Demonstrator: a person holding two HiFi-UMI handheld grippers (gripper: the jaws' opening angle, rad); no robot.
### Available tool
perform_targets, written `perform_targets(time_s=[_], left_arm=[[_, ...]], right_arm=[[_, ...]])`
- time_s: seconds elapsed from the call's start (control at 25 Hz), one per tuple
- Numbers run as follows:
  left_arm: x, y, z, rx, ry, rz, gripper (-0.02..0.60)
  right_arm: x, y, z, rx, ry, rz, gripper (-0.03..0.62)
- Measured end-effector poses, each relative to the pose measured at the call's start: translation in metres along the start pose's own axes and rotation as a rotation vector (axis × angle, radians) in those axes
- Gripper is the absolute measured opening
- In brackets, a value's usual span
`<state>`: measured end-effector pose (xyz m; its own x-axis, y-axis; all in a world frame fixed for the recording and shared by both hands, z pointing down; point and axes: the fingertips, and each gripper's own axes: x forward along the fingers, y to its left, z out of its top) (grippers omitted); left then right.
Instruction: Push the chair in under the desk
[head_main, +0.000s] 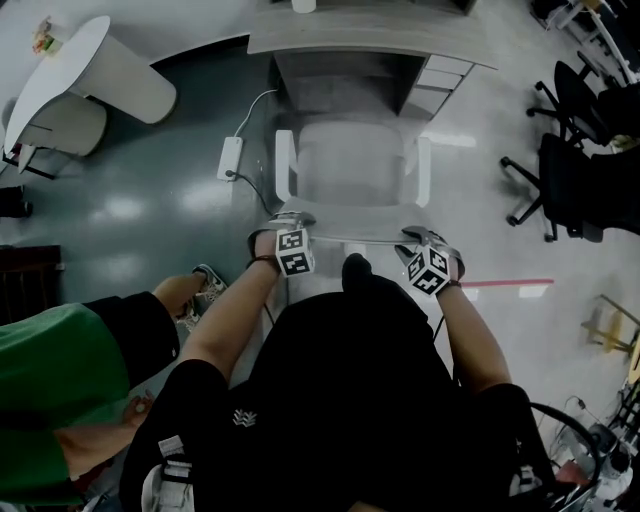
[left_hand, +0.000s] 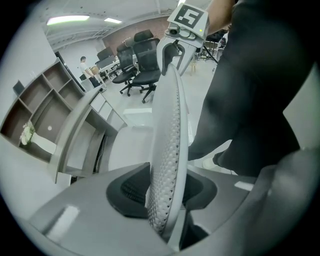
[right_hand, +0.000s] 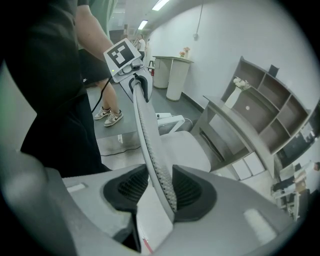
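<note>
A white chair (head_main: 350, 165) with armrests faces the grey desk (head_main: 370, 40), its seat just in front of the desk's open knee space. My left gripper (head_main: 290, 222) is shut on the left part of the backrest's top edge. My right gripper (head_main: 425, 242) is shut on the right part. In the left gripper view the mesh backrest (left_hand: 167, 145) stands edge-on between the dark pads (left_hand: 127, 192) of the left gripper (left_hand: 167, 192). The right gripper view shows that backrest (right_hand: 150, 145) between the pads of the right gripper (right_hand: 160, 190), with the seat (right_hand: 185, 145) and desk (right_hand: 235, 125) beyond.
A drawer unit (head_main: 440, 80) stands under the desk's right side. A power strip (head_main: 230, 158) with cable lies on the floor left of the chair. Black office chairs (head_main: 575, 150) stand at the right and a white round table (head_main: 70, 70) at upper left. A person in green (head_main: 50, 380) stands at lower left.
</note>
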<state>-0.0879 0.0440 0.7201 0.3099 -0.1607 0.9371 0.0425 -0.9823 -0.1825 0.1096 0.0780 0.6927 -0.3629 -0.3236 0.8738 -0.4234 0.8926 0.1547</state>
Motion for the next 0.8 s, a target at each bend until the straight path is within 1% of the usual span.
perform_targets(time_s=[0.6, 0.8], left_arm=[[0.025, 0.107, 0.016, -0.011, 0.004, -0.004, 0.141], [0.035, 0.144, 0.020, -0.021, 0.003, 0.026, 0.143]], right_arm=[[0.024, -0.111, 0.012, -0.023, -0.011, 0.016, 0.150], [0.035, -0.148, 0.017, -0.045, -0.016, 0.021, 0.147]])
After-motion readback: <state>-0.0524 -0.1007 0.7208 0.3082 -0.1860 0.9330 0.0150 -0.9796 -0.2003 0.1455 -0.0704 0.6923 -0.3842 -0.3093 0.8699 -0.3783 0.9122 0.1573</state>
